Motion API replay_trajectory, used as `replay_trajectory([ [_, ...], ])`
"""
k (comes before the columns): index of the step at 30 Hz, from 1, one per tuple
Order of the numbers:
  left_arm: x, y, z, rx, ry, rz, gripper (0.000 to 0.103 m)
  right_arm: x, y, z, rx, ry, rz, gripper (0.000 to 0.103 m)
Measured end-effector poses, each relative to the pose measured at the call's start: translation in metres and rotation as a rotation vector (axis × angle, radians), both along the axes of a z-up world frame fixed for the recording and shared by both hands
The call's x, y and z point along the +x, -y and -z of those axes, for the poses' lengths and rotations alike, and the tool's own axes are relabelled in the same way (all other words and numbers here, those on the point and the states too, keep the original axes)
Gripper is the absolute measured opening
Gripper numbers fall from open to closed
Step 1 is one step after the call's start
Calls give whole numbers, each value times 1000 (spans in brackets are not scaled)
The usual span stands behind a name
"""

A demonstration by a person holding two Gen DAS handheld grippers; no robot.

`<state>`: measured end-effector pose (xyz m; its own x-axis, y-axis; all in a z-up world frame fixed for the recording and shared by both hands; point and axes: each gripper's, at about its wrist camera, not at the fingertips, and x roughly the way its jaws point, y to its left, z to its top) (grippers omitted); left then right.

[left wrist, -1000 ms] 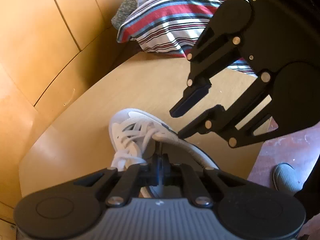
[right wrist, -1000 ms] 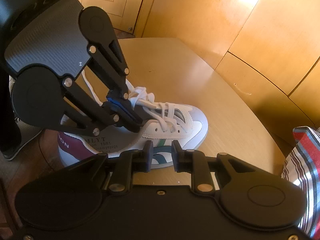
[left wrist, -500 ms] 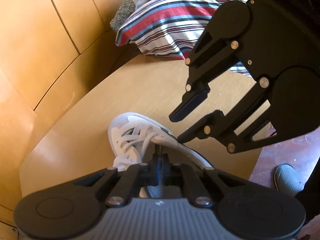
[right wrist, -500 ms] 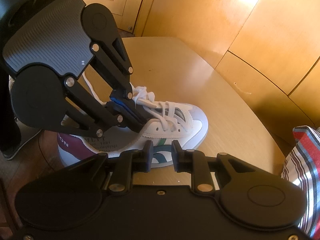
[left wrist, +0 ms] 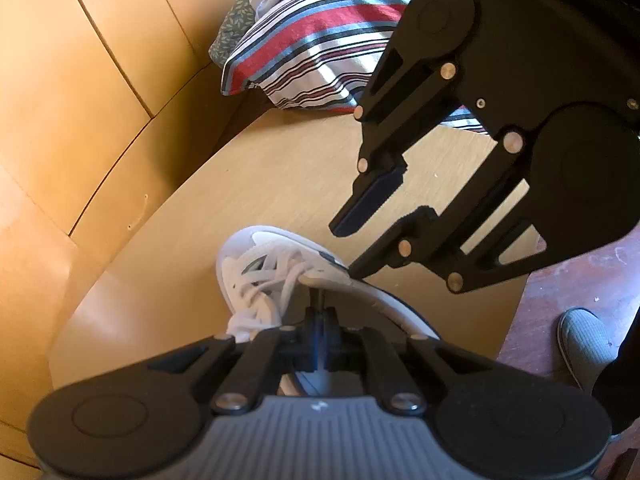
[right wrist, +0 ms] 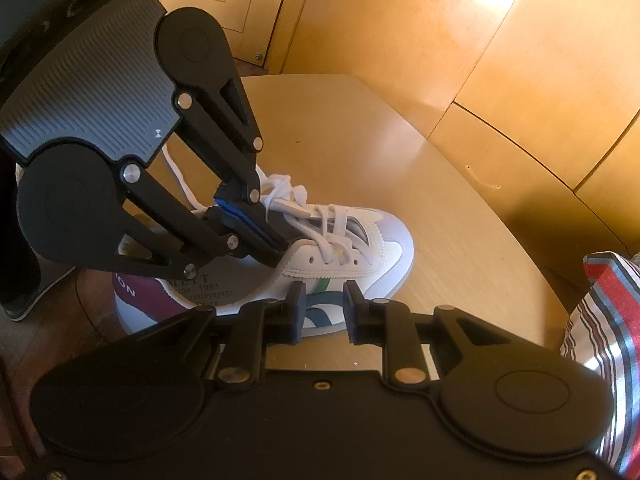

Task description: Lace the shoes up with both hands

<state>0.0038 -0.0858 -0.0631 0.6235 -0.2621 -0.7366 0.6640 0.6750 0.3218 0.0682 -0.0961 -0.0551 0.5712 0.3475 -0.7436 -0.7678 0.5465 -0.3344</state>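
Note:
A white sneaker [right wrist: 360, 256] with white laces [right wrist: 296, 204], green and blue side stripes and a maroon heel lies on a round wooden table [right wrist: 460, 216]. My left gripper [right wrist: 276, 250] is shut, its tips pressed at the shoe's tongue near the top eyelets; whether it pinches a lace is hidden. In the left wrist view the shut gripper [left wrist: 318, 312] sits over the shoe [left wrist: 248, 268]. My right gripper [right wrist: 322, 312] is open beside the shoe's near side; it also shows open in the left wrist view [left wrist: 348, 250], one tip touching the shoe's collar.
Wooden panelled walls [right wrist: 460, 32] curve behind the table. A striped blanket [left wrist: 320, 52] lies past the table's far edge and also shows in the right wrist view [right wrist: 608, 320]. A grey slipper [left wrist: 582, 344] is on the red floor at right.
The left gripper has shifted slightly forward along the shoe, staying shut. The right gripper stays open and has barely moved.

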Motion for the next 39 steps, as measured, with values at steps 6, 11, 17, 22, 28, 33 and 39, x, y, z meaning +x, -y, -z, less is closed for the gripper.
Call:
replay_trajectory([
  [6,-1,1,-1,1,9,4,2,-15,-6,-11,-3,0,1,21],
  [11,-5,-1,-4,-7,17,11,2,-20,-18,-22,-2,-3,37,21],
  [17,-8,-3,-5,2,21,26,2,-23,-7,-27,1,-4,29,22],
  [22,-9,-5,-4,4,18,31,2,-30,-1,-32,-1,-3,27,23],
  [28,-8,-4,-5,5,17,37,2,-39,6,-41,0,0,34,26],
  [33,-4,-4,-3,4,23,27,2,-37,30,-54,1,3,6,26],
  [39,-2,-2,-3,-8,36,19,3,-31,25,-41,-5,1,2,26],
])
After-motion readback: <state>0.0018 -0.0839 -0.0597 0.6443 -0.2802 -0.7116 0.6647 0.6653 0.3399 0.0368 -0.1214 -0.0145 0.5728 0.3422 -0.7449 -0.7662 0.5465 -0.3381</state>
